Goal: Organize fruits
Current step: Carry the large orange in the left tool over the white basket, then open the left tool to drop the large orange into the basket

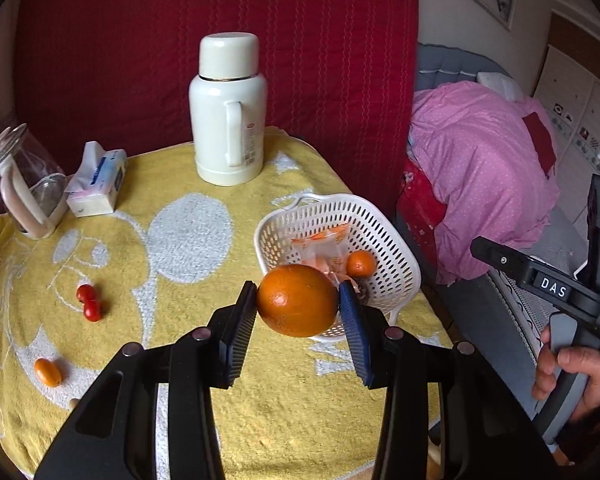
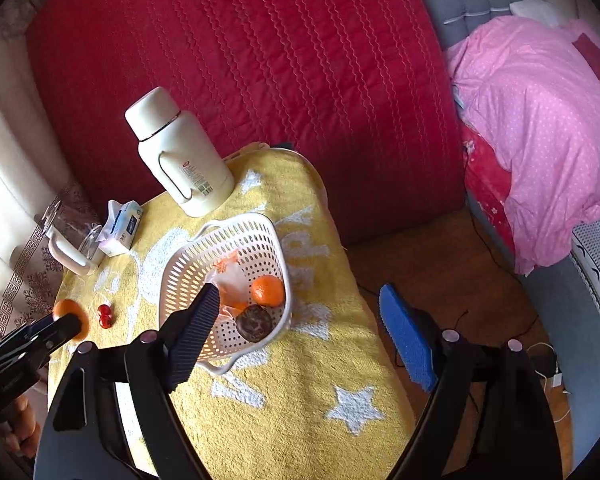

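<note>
Transport step. Left gripper (image 1: 298, 304) clamps the large orange (image 1: 297, 301), held off the towel just near-left of the white basket (image 1: 396, 240). Right gripper (image 2: 296, 320) gapes empty. Next: carry over the rim, then release; cherry tomatoes (image 1: 89, 302) remain loose.

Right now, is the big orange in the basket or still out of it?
Out. The left gripper is clamped on the orange and holds it in the air, short of the white basket.
</note>
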Available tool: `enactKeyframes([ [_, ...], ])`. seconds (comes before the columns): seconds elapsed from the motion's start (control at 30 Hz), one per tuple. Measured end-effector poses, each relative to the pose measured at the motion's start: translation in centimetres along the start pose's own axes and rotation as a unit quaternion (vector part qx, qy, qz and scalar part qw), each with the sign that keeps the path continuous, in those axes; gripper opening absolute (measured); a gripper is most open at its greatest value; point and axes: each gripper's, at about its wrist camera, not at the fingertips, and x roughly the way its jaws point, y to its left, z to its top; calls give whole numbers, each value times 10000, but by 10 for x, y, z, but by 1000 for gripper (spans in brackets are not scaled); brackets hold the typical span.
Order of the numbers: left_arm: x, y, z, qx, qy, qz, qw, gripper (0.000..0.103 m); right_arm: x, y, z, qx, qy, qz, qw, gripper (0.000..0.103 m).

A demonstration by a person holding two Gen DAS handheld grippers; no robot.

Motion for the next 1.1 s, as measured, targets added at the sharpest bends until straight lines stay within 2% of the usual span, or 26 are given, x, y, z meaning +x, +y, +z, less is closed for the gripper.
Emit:
enactKeyframes([
  [0.2,35,-19,9,196,190,-221,9994,42,-1,-14,-6,134,83,-100,9998,83],
  [0.43,61,-21,13,89,360,-287,9989,46,0,-20,-8,204,128,-167,9996,83],
  [0.63,50,-6,13,6,284,-135,9995,49,9,-12,-3,218,140,-98,9996,83],
  [0.7,42,2,14,-32,210,-45,9998,60,13,-5,0,180,131,-20,9997,83],
  [0.8,30,15,13,-79,108,129,9998,63,17,8,3,87,116,133,9998,83],
  [0.87,23,25,13,-146,65,247,9996,69,20,21,5,6,111,252,9996,83],
  [1.1,0,61,4,-430,1,531,9977,70,28,65,5,-285,169,595,9977,83],
])
